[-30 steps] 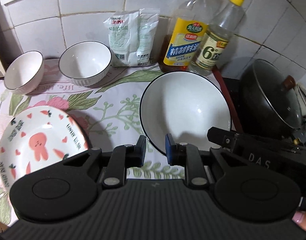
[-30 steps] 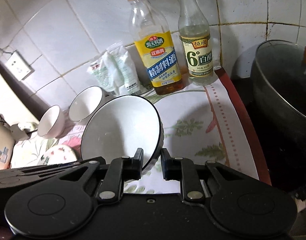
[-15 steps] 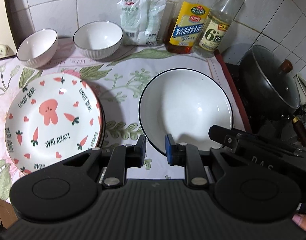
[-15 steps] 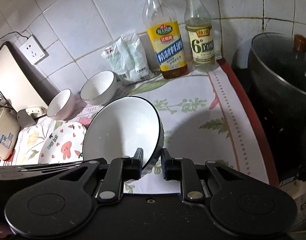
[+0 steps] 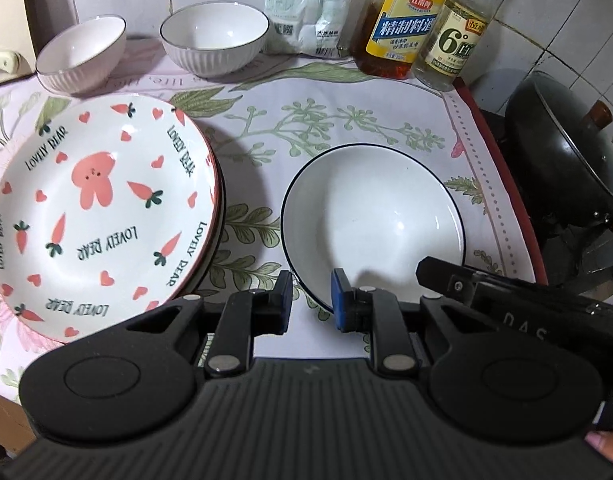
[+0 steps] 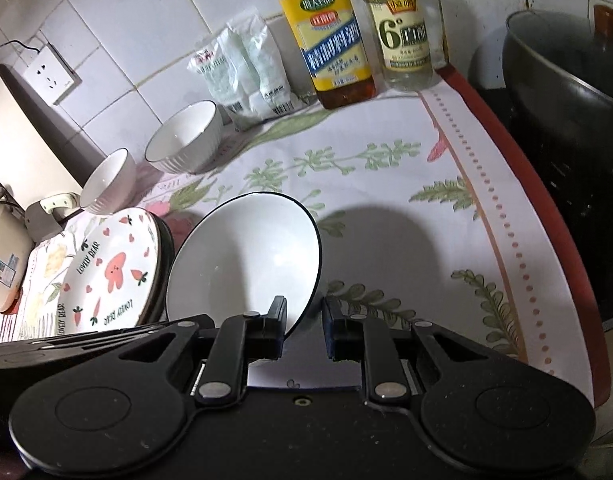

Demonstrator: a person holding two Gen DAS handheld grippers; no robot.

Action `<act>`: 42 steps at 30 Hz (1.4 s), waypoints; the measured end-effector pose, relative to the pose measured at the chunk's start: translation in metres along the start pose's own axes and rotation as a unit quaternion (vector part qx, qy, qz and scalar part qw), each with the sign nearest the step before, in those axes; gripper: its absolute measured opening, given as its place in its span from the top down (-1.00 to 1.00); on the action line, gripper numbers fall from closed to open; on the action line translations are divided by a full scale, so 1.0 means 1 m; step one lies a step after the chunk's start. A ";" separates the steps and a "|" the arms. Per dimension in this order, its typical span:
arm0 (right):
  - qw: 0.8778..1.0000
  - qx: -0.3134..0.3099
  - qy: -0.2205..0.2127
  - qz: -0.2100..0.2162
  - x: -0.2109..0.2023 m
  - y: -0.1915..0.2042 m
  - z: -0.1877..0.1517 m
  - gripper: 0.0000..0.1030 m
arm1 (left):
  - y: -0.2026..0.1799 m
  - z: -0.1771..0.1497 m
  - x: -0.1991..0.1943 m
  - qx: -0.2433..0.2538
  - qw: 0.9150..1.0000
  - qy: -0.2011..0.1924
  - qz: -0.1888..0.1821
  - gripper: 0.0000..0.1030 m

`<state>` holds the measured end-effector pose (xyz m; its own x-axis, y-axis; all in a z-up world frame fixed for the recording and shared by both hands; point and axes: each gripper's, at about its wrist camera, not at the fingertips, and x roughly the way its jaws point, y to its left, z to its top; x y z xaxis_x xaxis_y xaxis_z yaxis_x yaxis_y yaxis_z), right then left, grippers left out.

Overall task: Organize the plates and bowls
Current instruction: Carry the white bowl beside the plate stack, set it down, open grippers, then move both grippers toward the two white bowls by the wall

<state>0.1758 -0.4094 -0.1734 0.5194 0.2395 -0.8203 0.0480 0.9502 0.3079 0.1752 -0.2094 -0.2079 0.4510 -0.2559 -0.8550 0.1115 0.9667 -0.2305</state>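
Low in both frames, claws parted: right claw [image 6: 304, 322] astride white bowl [image 6: 246, 264] rim, unclamped; left claw [image 5: 311, 300] beside it, carrot plate [image 5: 98, 216] left.

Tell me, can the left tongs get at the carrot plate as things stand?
Probably yes. The left tongs stand open around the big white bowl's near rim; the carrot plate lies just left, top of its stack, nothing over it.

Glossy glazed white bowl [image 5: 373, 216], printed plate [image 5: 98, 208]; matt floral cloth [image 5: 346, 120].
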 end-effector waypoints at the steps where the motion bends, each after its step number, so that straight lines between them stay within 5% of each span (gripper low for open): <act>1: 1.000 0.001 0.002 0.000 0.002 -0.002 -0.001 0.56 | 0.002 0.000 0.002 -0.005 1.000 0.005 -0.005 0.63; 13: 1.000 -0.014 0.018 -0.014 0.011 -0.003 0.001 0.56 | 0.002 0.005 0.008 -0.010 1.000 0.027 -0.006 0.63; 17: 0.999 -0.030 0.025 -0.014 0.010 -0.001 0.002 0.47 | 0.006 0.007 0.010 -0.013 0.999 0.039 -0.008 0.47; 20: 0.999 -0.043 0.025 -0.014 0.006 0.005 0.001 0.20 | 0.012 0.008 0.005 -0.022 0.999 0.043 -0.017 0.34; 29: 0.995 -0.084 0.033 -0.038 -0.016 0.023 0.006 -0.27 | 0.023 0.006 -0.031 -0.002 0.999 0.048 -0.013 0.07; 42: 0.988 -0.145 0.012 -0.053 -0.076 0.063 0.010 -0.39 | 0.036 0.004 -0.116 0.024 1.000 -0.005 0.007 -0.18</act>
<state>0.1474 -0.3696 -0.0867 0.5046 0.1366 -0.8525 -0.1472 0.9866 0.0709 0.1307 -0.1451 -0.1150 0.4624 -0.2426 -0.8528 0.1475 0.9695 -0.1958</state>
